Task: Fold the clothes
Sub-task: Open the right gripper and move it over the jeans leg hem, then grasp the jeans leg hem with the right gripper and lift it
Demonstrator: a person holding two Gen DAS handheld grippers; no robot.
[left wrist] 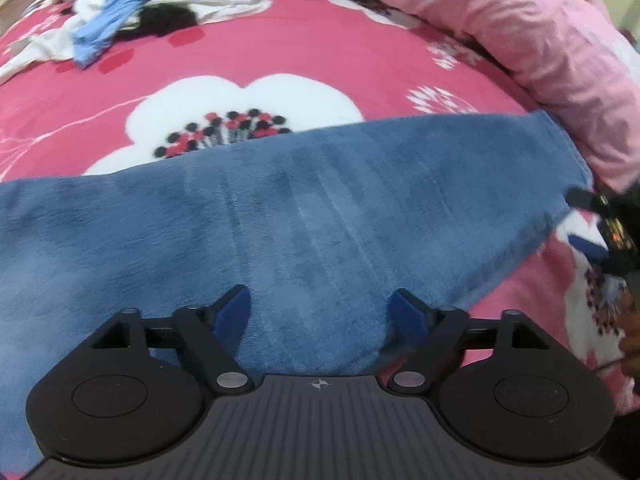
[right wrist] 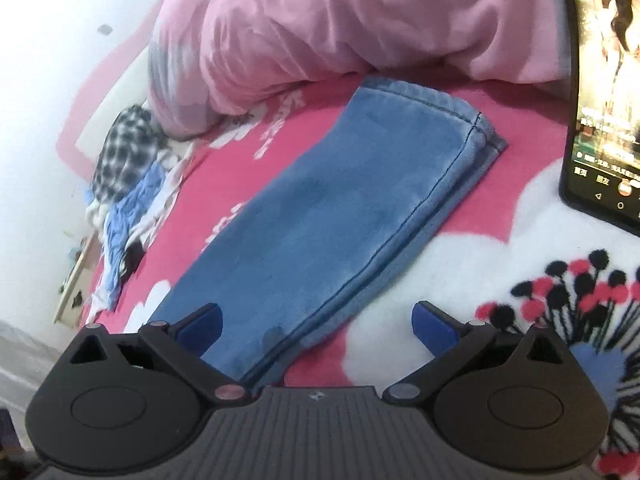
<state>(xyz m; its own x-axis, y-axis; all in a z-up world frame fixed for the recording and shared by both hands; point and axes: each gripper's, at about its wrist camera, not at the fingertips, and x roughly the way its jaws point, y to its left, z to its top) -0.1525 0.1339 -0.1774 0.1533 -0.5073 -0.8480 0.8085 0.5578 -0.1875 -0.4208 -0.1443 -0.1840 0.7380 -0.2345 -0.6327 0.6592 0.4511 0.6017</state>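
Left gripper (left wrist: pixel 322 312) hanging released w/ jaws apart right over the blue jeans (left wrist: pixel 280 220), right gripper (right wrist: pixel 316 326) also spread wide, gripping nothing. Jeans lying flat across pink flower blanket (left wrist: pixel 280 52), clothes pile (left wrist: pixel 120 12) sitting far left, pink duvet (right wrist: pixel 340 20) bunching up at the far side

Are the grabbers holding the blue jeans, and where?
No. Both are open and hold nothing. The left gripper and the right gripper hover over the jeans, fingers spread apart.

Right tongs (right wrist: pixel 316 324) spread above jeans (right wrist: pixel 328 216) (folded).
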